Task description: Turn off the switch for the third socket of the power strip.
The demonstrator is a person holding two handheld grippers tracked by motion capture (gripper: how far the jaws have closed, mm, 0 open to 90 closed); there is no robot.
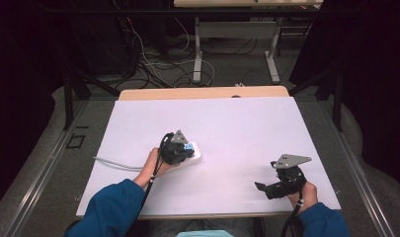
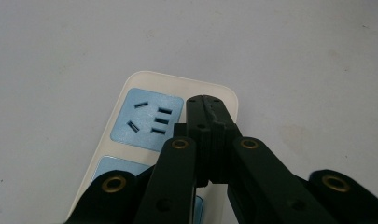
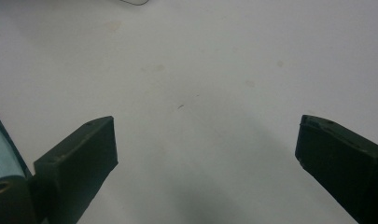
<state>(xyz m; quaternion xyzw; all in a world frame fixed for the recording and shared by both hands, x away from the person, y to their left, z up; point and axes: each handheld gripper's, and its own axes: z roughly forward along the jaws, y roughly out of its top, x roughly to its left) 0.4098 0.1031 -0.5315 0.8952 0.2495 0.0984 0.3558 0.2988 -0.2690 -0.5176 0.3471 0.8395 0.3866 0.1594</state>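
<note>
A white power strip [image 1: 196,150] with light-blue socket panels lies on the white table top left of centre. Its pale cable [image 1: 113,164] runs off to the left. My left gripper [image 1: 180,150] sits right over the strip. In the left gripper view its jaws are pressed together, and the left gripper [image 2: 206,106] tips rest above the strip [image 2: 130,91], beside a blue socket panel [image 2: 147,119]. Nothing shows between them. My right gripper [image 1: 267,181] is at the near right of the table. In the right gripper view the right gripper [image 3: 205,149] is open over bare surface.
The white sheet [image 1: 222,118] covers most of the wooden table, whose far edge [image 1: 202,93] shows beyond it. Further back, cables [image 1: 158,64] lie on the floor under another table's legs [image 1: 197,54]. Blue sleeves enter from the bottom.
</note>
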